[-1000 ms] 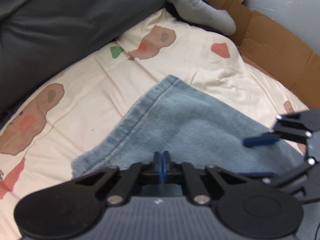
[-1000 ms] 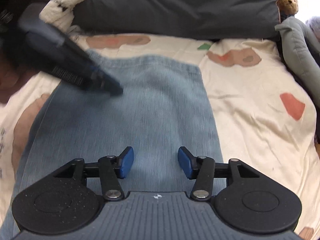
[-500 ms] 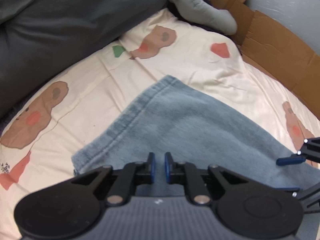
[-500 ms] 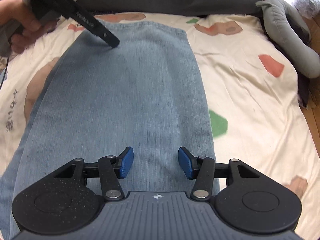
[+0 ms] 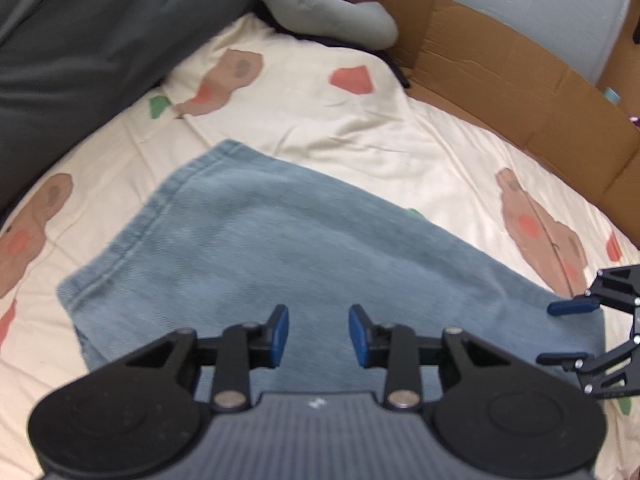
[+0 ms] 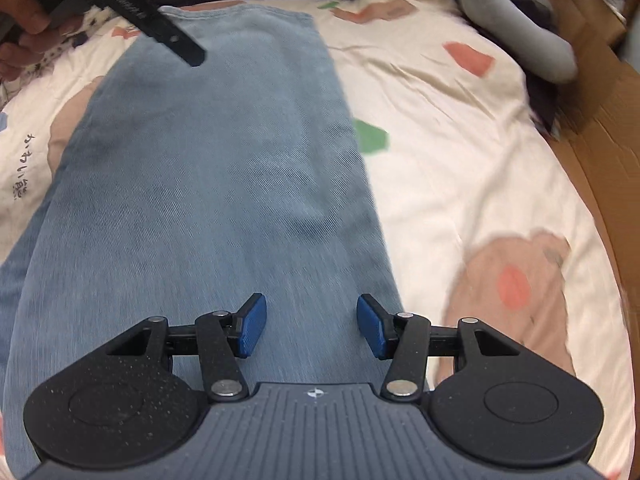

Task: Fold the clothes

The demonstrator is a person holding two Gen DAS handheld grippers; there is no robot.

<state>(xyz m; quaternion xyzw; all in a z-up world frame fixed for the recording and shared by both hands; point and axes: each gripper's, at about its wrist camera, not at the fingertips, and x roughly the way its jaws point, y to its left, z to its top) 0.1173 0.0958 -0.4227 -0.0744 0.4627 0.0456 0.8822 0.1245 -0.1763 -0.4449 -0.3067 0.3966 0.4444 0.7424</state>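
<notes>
The left claw (image 5: 319, 336) has just parted, releasing the jeans (image 5: 280, 248); right claw (image 6: 312, 326) apart, empty.

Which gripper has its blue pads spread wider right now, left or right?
The right gripper: its pads stand clearly further apart than those of the left gripper, whose jaws have just been opening. Both are empty above the jeans.

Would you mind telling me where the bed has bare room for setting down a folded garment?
Bare sheet lies between the jeans and the cardboard. A narrower strip runs between the jeans' hem and the dark pillow. The far corner is crowded by the grey plush toy.
</notes>
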